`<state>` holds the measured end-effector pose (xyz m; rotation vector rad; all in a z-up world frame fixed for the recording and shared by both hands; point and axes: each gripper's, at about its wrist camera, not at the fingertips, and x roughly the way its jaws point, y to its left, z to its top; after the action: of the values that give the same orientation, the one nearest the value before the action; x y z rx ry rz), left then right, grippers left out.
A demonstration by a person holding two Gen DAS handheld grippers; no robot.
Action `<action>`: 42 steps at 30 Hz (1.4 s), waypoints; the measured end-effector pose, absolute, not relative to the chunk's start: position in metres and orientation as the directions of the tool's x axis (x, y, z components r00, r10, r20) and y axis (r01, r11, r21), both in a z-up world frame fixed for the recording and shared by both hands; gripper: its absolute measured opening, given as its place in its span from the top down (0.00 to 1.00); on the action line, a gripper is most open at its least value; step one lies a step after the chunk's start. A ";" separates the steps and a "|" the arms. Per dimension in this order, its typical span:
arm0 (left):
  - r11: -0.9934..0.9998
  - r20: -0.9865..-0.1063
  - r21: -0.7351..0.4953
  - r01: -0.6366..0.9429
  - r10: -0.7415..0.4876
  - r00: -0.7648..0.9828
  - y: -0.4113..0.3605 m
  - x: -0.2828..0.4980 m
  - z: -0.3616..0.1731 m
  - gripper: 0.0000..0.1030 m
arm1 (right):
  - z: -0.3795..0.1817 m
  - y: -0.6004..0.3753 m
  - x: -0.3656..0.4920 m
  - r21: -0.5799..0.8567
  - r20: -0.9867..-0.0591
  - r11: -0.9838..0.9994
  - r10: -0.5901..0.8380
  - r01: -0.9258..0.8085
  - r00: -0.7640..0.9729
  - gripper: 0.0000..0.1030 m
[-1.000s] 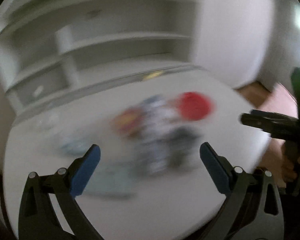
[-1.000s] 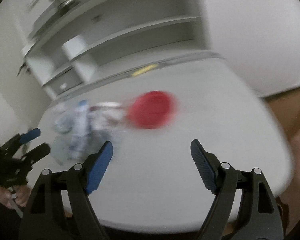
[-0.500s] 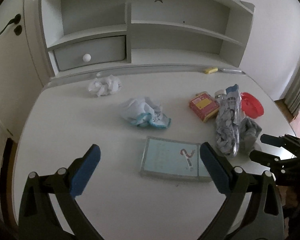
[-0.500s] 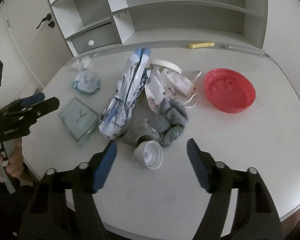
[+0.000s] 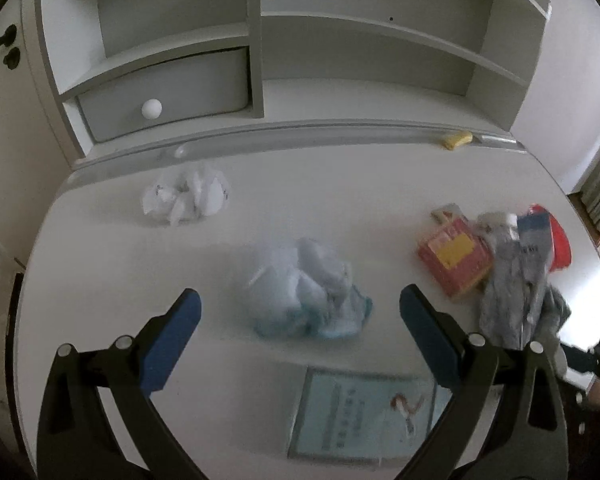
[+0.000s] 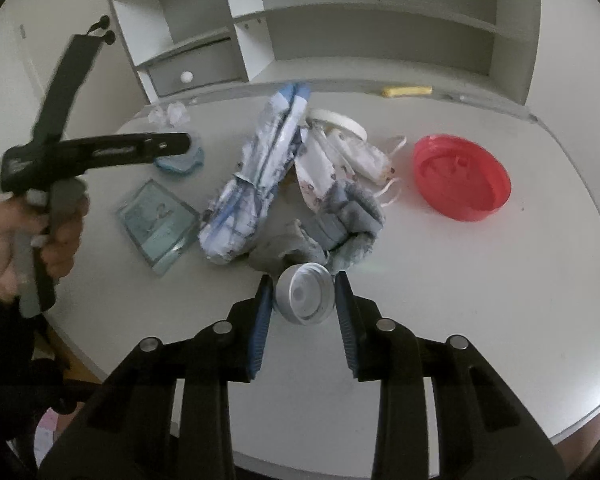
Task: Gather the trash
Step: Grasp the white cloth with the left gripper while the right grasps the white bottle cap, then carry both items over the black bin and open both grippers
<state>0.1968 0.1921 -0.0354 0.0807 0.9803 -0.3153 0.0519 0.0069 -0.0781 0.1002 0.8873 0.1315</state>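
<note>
White bottle cap (image 6: 305, 299) sits gripped between right fingers (image 6: 262, 312); left fingers (image 5: 180, 328) spread open.

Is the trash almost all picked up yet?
Not yet, nothing looks collected. The right tool is closed around a small white cap. The left tool is open above a crumpled blue-white wrapper. The crumpled paper, red lid and red box wait on the table.

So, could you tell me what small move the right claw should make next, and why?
Probably close the last bit and lift: the right claw already brackets the white cap, its pads at both sides, while the left claw hangs open over the crumpled bag.
</note>
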 end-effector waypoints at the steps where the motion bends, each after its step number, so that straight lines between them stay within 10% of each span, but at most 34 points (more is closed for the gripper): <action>1: 0.952 -0.830 -0.078 0.296 -0.226 0.509 0.191 0.200 -0.037 0.07 | -0.077 0.008 0.051 0.143 -0.763 0.987 0.159 -0.076 0.626 0.70; 8: 0.953 -0.839 -0.014 0.304 -0.176 0.514 0.184 0.207 -0.048 0.10 | -0.064 0.004 0.044 0.147 -0.747 0.986 0.163 -0.080 0.644 0.70; 14: 0.950 -0.838 -0.034 0.310 -0.196 0.509 0.185 0.206 -0.040 0.70 | -0.059 -0.015 0.026 0.145 -0.727 0.989 0.132 -0.037 0.674 0.70; 28: 0.718 -0.675 -0.119 0.686 -0.565 0.474 0.017 0.106 0.053 0.73 | -0.063 -0.228 -0.097 0.215 -0.701 0.835 -0.229 0.506 0.675 0.70; 42: 0.089 -0.723 -0.284 0.955 -0.674 -0.153 -0.273 -0.109 -0.065 0.73 | -0.153 -0.367 -0.305 0.292 -0.803 0.463 -0.356 0.837 0.478 0.70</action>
<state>-0.1092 -0.2733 -0.0653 0.4117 0.8973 -1.4928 -0.3048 -0.3671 -0.1531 0.7591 0.7362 -0.8205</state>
